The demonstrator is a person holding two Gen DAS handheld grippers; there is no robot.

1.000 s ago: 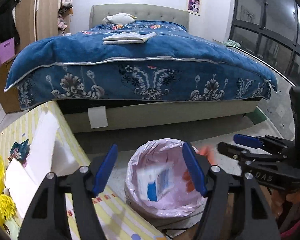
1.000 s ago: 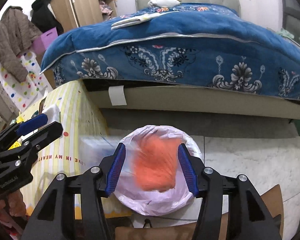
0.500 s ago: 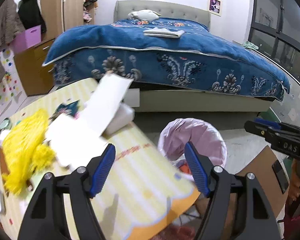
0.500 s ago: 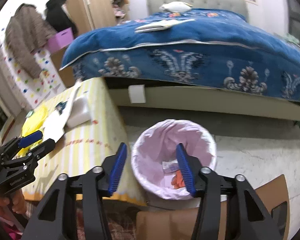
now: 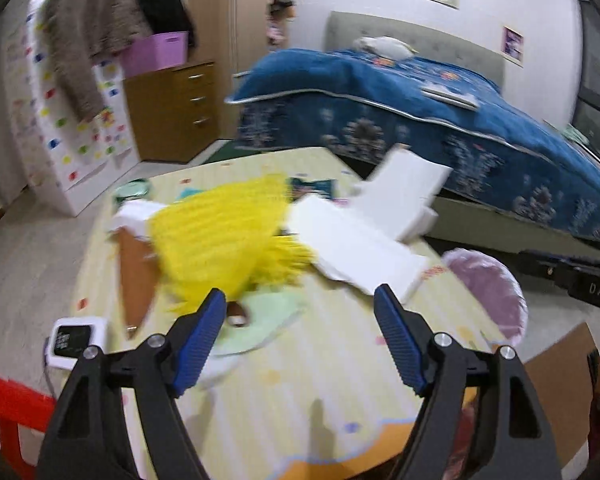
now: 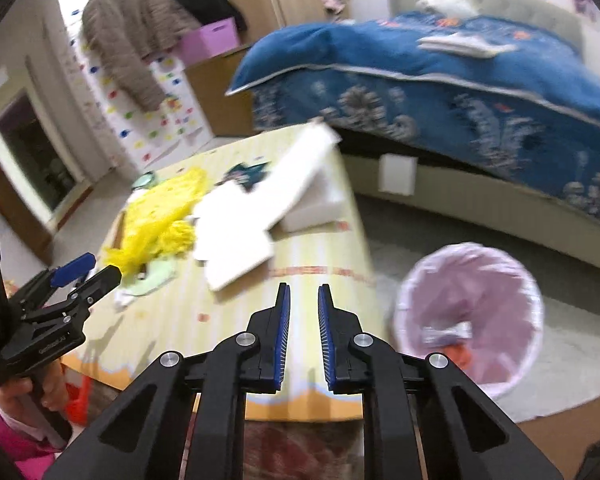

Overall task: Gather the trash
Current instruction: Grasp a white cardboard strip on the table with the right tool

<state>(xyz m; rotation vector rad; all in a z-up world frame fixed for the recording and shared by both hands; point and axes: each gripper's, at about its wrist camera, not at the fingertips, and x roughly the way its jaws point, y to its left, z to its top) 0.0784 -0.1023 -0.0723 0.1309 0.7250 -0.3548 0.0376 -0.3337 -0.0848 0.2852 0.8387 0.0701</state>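
My left gripper [image 5: 299,300] hovers over the yellow-striped table [image 5: 320,392], its jaws wide and still opening, with nothing between them. Just beyond it lie a yellow fringed bundle [image 5: 228,236], white foam pieces [image 5: 356,248] and a brown cardboard strip [image 5: 134,268]. My right gripper [image 6: 303,292] is above the table's near edge. Its jaws are closing to a narrow gap and hold nothing. To its right on the floor stands the bin with a pink liner [image 6: 468,304], and a white packet and something orange [image 6: 448,332] lie inside it.
A small white device with a dark screen [image 5: 74,340] sits at the table's left edge, beside a red stool [image 5: 4,404]. A bed with a blue cover [image 5: 420,120] stands behind. Flat cardboard [image 5: 556,368] lies on the floor by the bin.
Both views have swung left from the bin to the table. The orange item and the packet now rest inside the bin. The right jaws have narrowed and the left jaws have widened.
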